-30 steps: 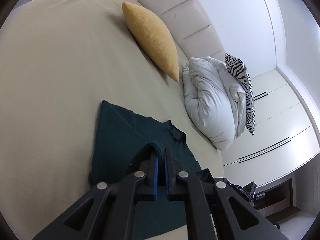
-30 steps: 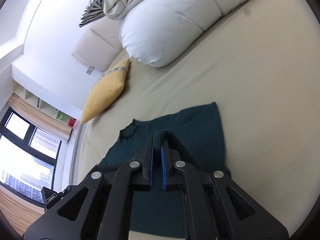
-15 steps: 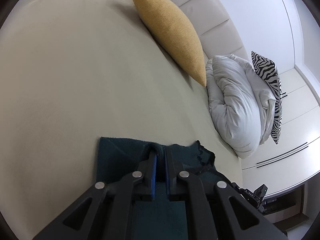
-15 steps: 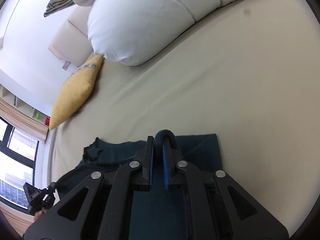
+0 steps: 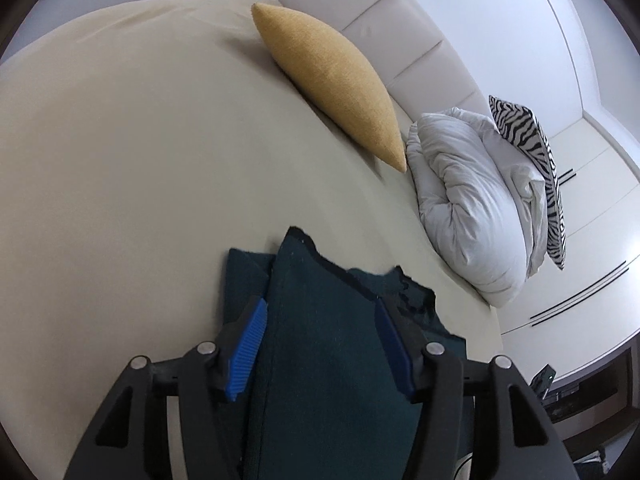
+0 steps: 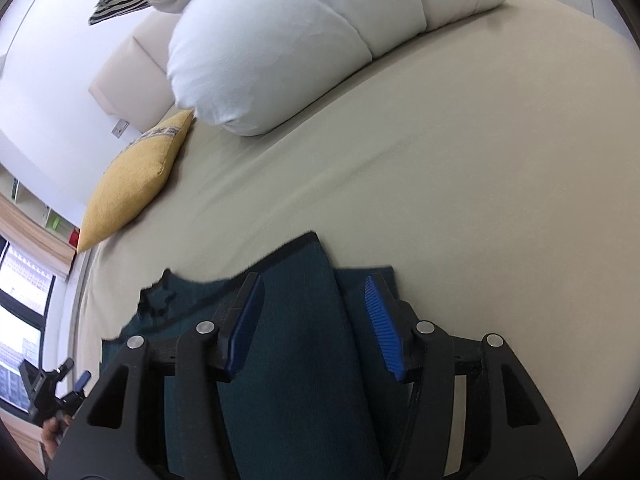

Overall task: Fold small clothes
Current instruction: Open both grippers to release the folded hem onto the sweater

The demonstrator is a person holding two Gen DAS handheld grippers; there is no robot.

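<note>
A dark teal garment (image 5: pixel 332 344) lies folded over on the beige bed sheet (image 5: pixel 120 168); it also shows in the right wrist view (image 6: pixel 296 344). My left gripper (image 5: pixel 320 340) is open, its blue pads (image 5: pixel 248 348) spread on either side of the folded cloth. My right gripper (image 6: pixel 316 320) is open too, blue pads (image 6: pixel 384 328) apart over the garment's other end. A folded corner (image 5: pixel 296 248) sticks out ahead of the left gripper. The garment's frilly edge (image 6: pixel 158 300) lies to the left in the right wrist view.
A yellow cushion (image 5: pixel 336 80) and a rolled white duvet (image 5: pixel 472 200) with a zebra pillow (image 5: pixel 528 136) lie by the padded headboard (image 5: pixel 400 28). White wardrobes (image 5: pixel 580 248) stand beyond the bed. The other gripper (image 6: pixel 44 388) shows at the lower left of the right wrist view.
Both grippers carried the garment's edge forward over itself, then opened and let the cloth go. The fold now lies flat between the spread pads.
</note>
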